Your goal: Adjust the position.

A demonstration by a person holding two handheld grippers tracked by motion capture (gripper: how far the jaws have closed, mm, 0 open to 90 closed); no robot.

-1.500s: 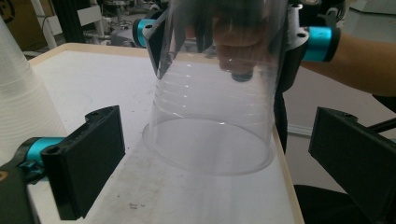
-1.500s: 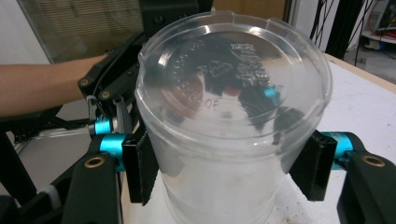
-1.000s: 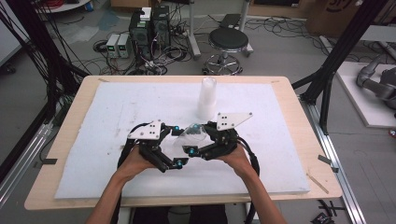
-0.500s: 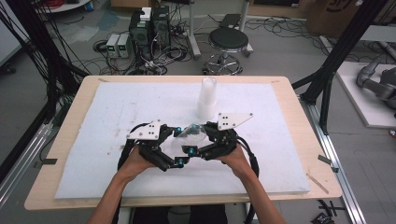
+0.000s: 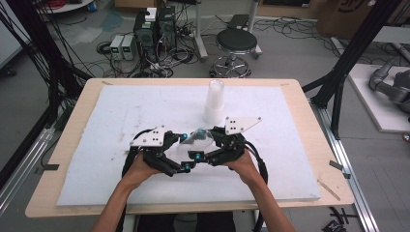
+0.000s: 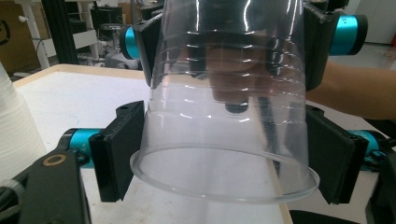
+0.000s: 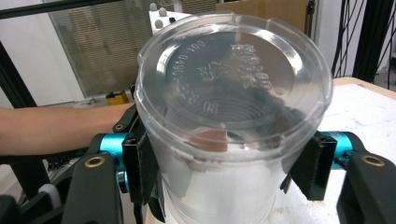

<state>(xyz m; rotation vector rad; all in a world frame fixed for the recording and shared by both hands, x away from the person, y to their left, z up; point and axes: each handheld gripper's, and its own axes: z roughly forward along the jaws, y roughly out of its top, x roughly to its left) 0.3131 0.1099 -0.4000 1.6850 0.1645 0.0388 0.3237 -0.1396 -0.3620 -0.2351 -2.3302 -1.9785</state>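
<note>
Got both tongs clamped on the same clear plastic cup (image 5: 197, 139): left tongs (image 5: 183, 151) near its rim, right tongs (image 5: 202, 144) near its base. It's above the tabletop (image 5: 96, 125) middle, with a white cup stack (image 5: 214, 101) nearer the far edge.

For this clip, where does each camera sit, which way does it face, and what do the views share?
High view: above the person's side, looking forward and down at the table; forearms, both grippers.
Left gripper view: on the left gripper, facing the clear cup; own fingers.
Right gripper view: on the right gripper, facing the cup's base; own fingers, opposite forearm.
Shared: the clear cup.
</note>
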